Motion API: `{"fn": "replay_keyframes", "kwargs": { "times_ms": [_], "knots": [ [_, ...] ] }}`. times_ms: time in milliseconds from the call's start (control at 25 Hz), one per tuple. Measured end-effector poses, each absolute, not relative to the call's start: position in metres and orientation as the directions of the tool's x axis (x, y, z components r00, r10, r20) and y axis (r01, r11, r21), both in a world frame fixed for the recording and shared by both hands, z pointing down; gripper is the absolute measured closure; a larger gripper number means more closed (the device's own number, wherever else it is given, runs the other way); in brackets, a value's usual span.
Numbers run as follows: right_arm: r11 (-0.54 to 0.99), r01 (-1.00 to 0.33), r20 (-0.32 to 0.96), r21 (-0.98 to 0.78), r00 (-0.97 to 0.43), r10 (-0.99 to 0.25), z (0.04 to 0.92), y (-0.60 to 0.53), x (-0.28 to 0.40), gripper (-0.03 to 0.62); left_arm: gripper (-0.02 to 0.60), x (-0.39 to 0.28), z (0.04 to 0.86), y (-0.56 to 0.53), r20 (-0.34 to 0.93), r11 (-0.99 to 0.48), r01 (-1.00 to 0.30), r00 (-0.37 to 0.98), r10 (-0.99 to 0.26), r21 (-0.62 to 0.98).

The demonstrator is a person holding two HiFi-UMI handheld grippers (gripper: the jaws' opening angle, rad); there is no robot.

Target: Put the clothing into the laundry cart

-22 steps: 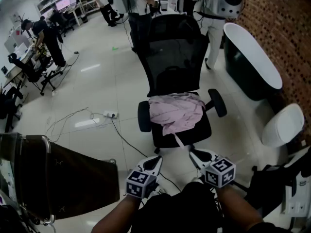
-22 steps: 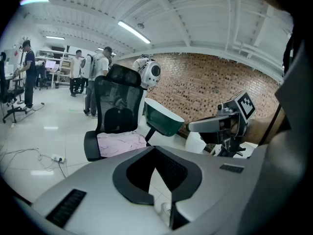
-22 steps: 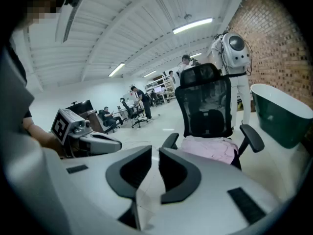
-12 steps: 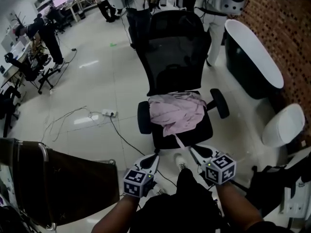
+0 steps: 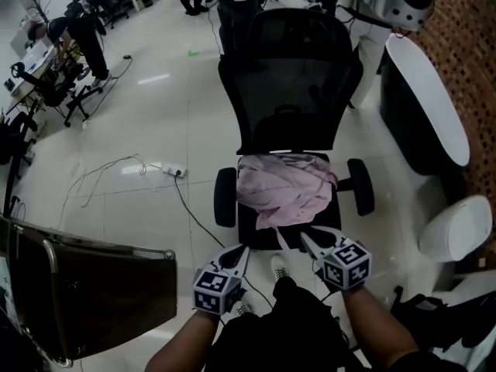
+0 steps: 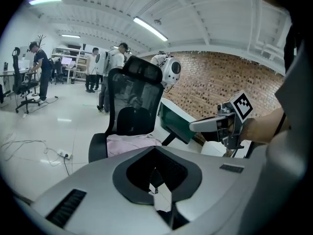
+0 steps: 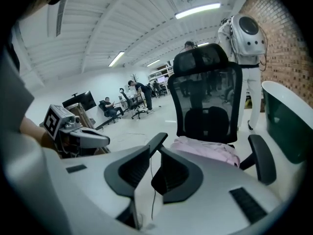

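Brown laundry cart [image 5: 101, 285], cropped at left.

Left tongs [image 5: 238, 252], right tongs [image 5: 307, 238] advanced nearer chair [image 5: 288, 91], garment [image 5: 283, 188].

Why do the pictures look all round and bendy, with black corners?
Left gripper view and right gripper view: the wide-angle lens bends the ceiling and leaves dark corners. Head view: a milder bend, lamp glare on the shiny floor, and the pink clothing on the chair looks sharp.

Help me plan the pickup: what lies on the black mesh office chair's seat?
A crumpled pink garment covers most of the seat of the black mesh office chair, a strip hanging over its edge. Anything beneath is hidden.
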State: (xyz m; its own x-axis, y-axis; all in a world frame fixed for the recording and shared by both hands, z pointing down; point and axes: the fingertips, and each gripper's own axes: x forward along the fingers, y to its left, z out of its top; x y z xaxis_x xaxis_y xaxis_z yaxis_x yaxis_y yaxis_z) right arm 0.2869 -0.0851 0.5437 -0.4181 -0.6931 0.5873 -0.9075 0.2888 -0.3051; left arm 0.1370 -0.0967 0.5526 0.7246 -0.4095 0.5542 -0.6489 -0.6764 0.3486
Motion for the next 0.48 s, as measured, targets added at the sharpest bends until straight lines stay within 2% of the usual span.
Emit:
{"fn": "replay_keyframes", "kwargs": {
  "times_ms": [480],
  "knots": [
    [0.337, -0.884, 0.659, -0.324, -0.467, -0.590, 0.630, -0.172, 0.321, 0.497, 0.583, 0.177, 0.617, -0.163, 0.617, -0.600, -0.730, 0.647, -0.448, 0.328]
  ]
}}
